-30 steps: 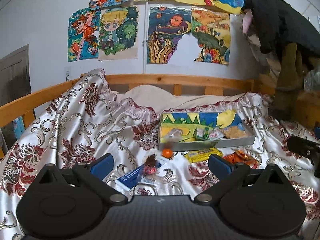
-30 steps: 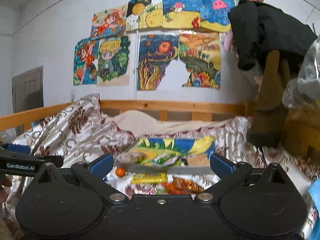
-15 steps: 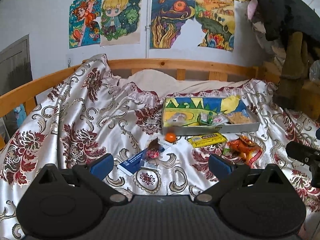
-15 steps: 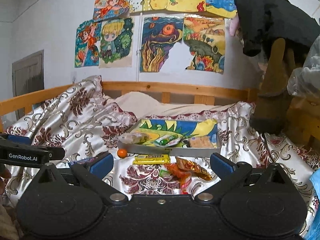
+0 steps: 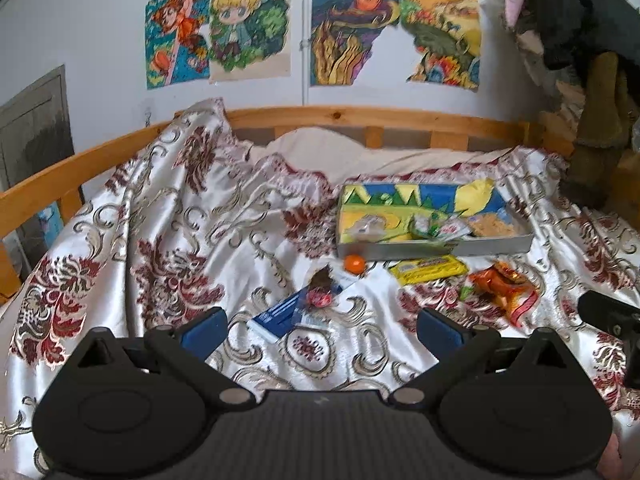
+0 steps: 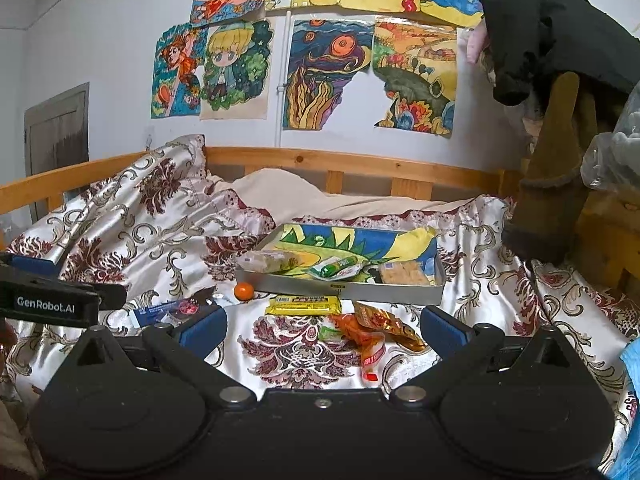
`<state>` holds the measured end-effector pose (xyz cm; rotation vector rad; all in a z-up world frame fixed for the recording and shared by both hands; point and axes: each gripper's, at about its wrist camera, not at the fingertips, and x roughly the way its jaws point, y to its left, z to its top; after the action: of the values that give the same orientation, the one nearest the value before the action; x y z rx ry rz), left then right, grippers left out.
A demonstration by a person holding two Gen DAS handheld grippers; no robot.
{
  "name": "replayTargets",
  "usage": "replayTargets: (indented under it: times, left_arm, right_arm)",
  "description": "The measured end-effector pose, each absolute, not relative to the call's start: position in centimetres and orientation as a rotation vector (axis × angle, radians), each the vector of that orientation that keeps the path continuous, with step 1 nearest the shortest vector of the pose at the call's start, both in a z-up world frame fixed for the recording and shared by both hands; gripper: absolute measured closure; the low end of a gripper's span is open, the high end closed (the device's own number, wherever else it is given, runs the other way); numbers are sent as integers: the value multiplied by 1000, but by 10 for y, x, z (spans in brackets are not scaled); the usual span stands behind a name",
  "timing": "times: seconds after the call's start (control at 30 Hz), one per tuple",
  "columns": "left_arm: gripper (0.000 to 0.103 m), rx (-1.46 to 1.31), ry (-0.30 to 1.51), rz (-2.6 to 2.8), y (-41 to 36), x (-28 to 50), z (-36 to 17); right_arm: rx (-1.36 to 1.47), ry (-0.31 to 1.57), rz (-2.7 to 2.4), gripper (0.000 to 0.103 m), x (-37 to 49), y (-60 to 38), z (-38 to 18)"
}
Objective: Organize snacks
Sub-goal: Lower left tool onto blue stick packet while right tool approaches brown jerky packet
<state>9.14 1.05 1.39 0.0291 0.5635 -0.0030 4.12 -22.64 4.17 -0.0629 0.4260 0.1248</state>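
A shallow grey tray (image 5: 496,245) (image 6: 344,289) with a painted bottom lies on the bed and holds several wrapped snacks. In front of it lie a small orange ball (image 5: 355,263) (image 6: 243,291), a yellow bar (image 5: 429,270) (image 6: 303,304), an orange wrapper (image 5: 505,291) (image 6: 372,326), a blue packet (image 5: 286,314) (image 6: 160,312) and a small red sweet (image 5: 319,299). My left gripper (image 5: 320,330) is open and empty, just short of the blue packet. My right gripper (image 6: 322,330) is open and empty, just short of the orange wrapper.
The bed has a floral satin cover (image 5: 168,240) and a wooden rail (image 5: 360,114) along the back and left. Dark clothes and a brown boot (image 6: 556,184) hang at the right. The left gripper's body (image 6: 48,300) shows at the left of the right wrist view.
Both grippers have tilted downward and moved nearer the bed, so the snacks and tray sit higher and larger in view. Both stay open. No snack has moved.
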Motion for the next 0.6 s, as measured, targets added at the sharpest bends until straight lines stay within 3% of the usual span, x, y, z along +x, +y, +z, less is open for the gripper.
replayTargets:
  times: [0.2, 0.43, 0.6]
  left_arm:
    - [0, 47, 671, 4, 23, 118, 10]
    - [0, -141, 820, -55, 63, 164, -6]
    - [0, -145, 833, 51, 90, 198, -14]
  right_arm:
    - [-70, 468, 181, 1, 53, -219, 36]
    - [-92, 521, 258, 1, 75, -204, 27]
    - [-118, 585, 330, 1, 98, -181, 8]
